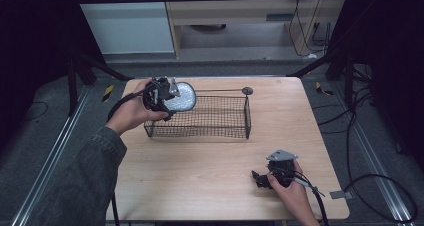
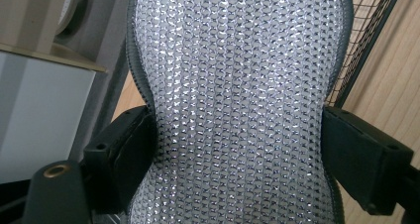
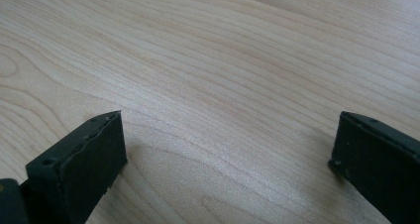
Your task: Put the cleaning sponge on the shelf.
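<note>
At the far left of the counter (image 1: 200,176), a hand (image 1: 131,113) in a dark sleeve (image 1: 85,181) held the left gripper (image 1: 170,97) over the left end of the wire mesh basket (image 1: 210,118). The left gripper was clamped on a silvery, sequin-like pad with a dark rim (image 1: 182,96); in the left gripper view the two black jaws pressed into the pad's (image 2: 237,110) sides and pinched its waist inward. The pad sat above the basket's left end, tilted, at about rim height, and whether it touched the wire I could not tell. Part of the basket's dark wire wall (image 2: 361,50) showed behind the pad's right edge in that view.

The basket stood in the far middle of the counter, its long sides parallel to the far edge and set a little way in from it. A thin rod ending in a small round disc (image 1: 247,90) ran along behind its far rim.

In front of the basket lay a broad stretch of bare wood reaching to the near edge, and a clear strip ran between the basket's right end and the counter's right edge.

At the near right, the right gripper (image 1: 257,178) rested low on the counter in the other hand (image 1: 292,191), well apart from the basket and close to the near edge. Its jaws stood wide apart with nothing between them except bare wood grain (image 3: 223,85).
</note>
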